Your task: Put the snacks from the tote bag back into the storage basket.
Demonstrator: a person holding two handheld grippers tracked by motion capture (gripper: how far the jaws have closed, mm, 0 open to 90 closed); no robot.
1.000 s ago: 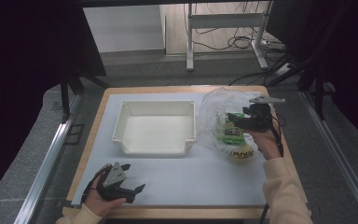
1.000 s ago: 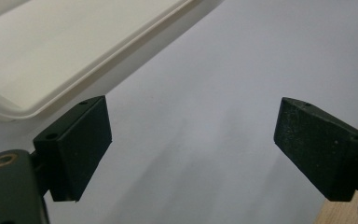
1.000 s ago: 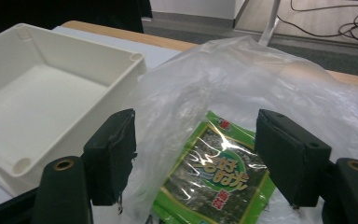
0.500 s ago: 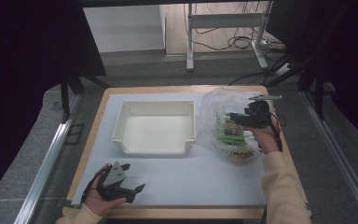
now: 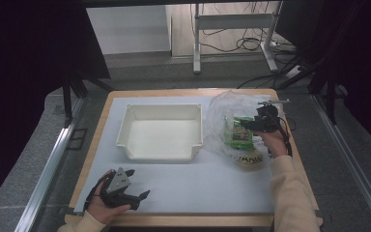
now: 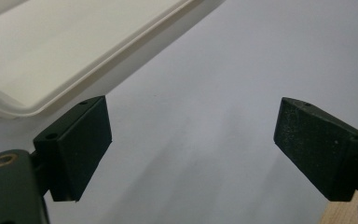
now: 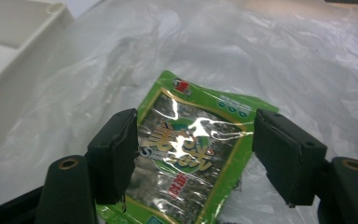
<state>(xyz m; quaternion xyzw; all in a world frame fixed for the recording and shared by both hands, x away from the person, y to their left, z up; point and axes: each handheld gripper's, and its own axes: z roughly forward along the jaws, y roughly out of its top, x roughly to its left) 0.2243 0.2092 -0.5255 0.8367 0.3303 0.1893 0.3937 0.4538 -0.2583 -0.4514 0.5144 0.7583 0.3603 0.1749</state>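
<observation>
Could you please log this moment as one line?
right hand-held gripper: open, straddling green packet on plastic bag | left hand-held gripper: open, idle

left gripper: jaws wide (low, idle) | right gripper: jaws apart

Wooden-edged table with a white top sheet. Grey speckled floor around it. Metal rail along the left of the table. Black curtains at both sides. White wall panel behind; white metal stand with loose black cables on the floor beneath.
</observation>
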